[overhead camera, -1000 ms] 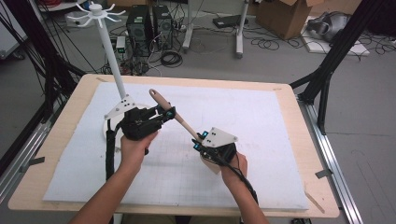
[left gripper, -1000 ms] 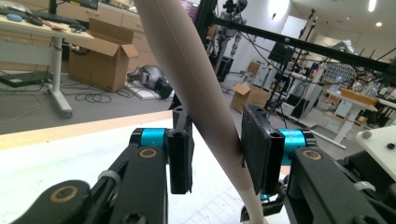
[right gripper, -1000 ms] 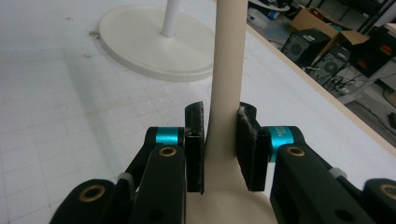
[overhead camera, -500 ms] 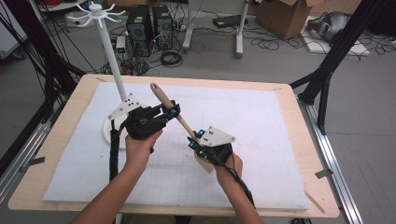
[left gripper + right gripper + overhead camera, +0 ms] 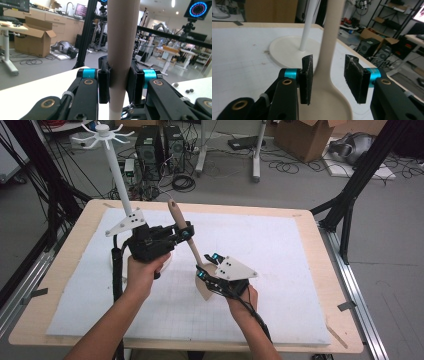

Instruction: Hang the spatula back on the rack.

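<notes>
Clamping the handle of a wooden spoon point(image 5: 184, 234), the left gripper point(image 5: 181, 233) has both pads pressed flat against the shaft, which rises tilted above the white mat point(image 5: 300, 270), away from the person. That firm hold seems meant to carry the spoon's whole weight. Lower down, the right gripper point(image 5: 329, 72) has its jaws apart, one pad beside the neck just above the bowl and the other clear of it, so it looks free to let go or regrip. Behind them, near the table's left edge, stands a white hanging stand point(image 5: 120, 175) on a round base, likely where the spoon is headed.
</notes>
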Demonstrator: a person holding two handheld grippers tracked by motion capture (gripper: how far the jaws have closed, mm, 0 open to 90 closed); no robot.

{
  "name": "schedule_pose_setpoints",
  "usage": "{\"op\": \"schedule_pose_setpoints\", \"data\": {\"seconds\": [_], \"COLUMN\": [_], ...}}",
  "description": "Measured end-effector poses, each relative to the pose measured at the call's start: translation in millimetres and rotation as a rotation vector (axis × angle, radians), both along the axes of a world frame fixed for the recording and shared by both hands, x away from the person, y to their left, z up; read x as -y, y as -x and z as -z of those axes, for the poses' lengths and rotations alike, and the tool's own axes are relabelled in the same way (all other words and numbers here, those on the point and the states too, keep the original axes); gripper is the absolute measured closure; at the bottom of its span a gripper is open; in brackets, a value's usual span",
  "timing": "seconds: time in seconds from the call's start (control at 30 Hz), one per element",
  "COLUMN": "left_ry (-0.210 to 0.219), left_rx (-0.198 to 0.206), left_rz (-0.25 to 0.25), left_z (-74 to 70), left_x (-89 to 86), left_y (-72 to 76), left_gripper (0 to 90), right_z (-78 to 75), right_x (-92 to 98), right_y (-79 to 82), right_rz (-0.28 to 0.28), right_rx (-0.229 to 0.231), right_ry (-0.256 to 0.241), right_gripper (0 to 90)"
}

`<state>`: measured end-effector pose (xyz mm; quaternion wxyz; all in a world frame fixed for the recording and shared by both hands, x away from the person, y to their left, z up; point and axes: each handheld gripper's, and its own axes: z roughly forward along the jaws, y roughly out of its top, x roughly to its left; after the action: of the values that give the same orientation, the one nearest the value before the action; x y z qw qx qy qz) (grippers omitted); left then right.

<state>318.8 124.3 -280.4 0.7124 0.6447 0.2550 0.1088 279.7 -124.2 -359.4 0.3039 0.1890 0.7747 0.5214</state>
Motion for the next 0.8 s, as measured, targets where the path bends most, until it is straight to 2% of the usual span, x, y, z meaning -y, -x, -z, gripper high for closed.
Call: {"op": "schedule_pose_setpoints", "data": {"seconds": [0.1, 0.23, 0.33, 0.5, 0.57, 0.7, 0.8], "left_ry": [-0.045, -0.109, -0.137, -0.156, -0.169, -0.193, -0.21], "left_rx": [0.015, 0.017, 0.023, 0.028, 0.032, 0.039, 0.036], "left_rz": [-0.003, 0.0, -0.001, -0.017, -0.018, -0.006, 0.023], "left_z": [-4.6, -9.4, -14.0, -25.0, -29.8, -37.7, -40.7], "left_x": [-8.4, -20.9, -29.8, -43.1, -48.6, -58.6, -65.3], "left_y": [-2.9, -7.9, -10.4, -15.4, -16.9, -18.7, -20.8], "left_gripper": [74.6, 74.6, 74.6, 74.6, 74.6, 74.6, 74.6], "right_z": [-0.5, 1.5, 4.7, 7.7, 7.3, 7.0, 6.7], "right_x": [7.2, 22.4, 32.5, 42.5, 44.7, 49.7, 53.7], "right_y": [0.3, -1.4, -2.7, -5.1, -5.6, -6.6, -7.1], "right_rz": [0.019, 0.046, 0.07, 0.097, 0.102, 0.122, 0.148], "right_rx": [-0.008, -0.02, -0.035, -0.051, -0.044, -0.046, -0.037], "right_ry": [-0.03, -0.042, -0.04, -0.041, -0.033, -0.04, -0.057], "right_gripper": [49.7, 47.9, 47.5, 47.5, 46.3, 39.0, 31.8]}}
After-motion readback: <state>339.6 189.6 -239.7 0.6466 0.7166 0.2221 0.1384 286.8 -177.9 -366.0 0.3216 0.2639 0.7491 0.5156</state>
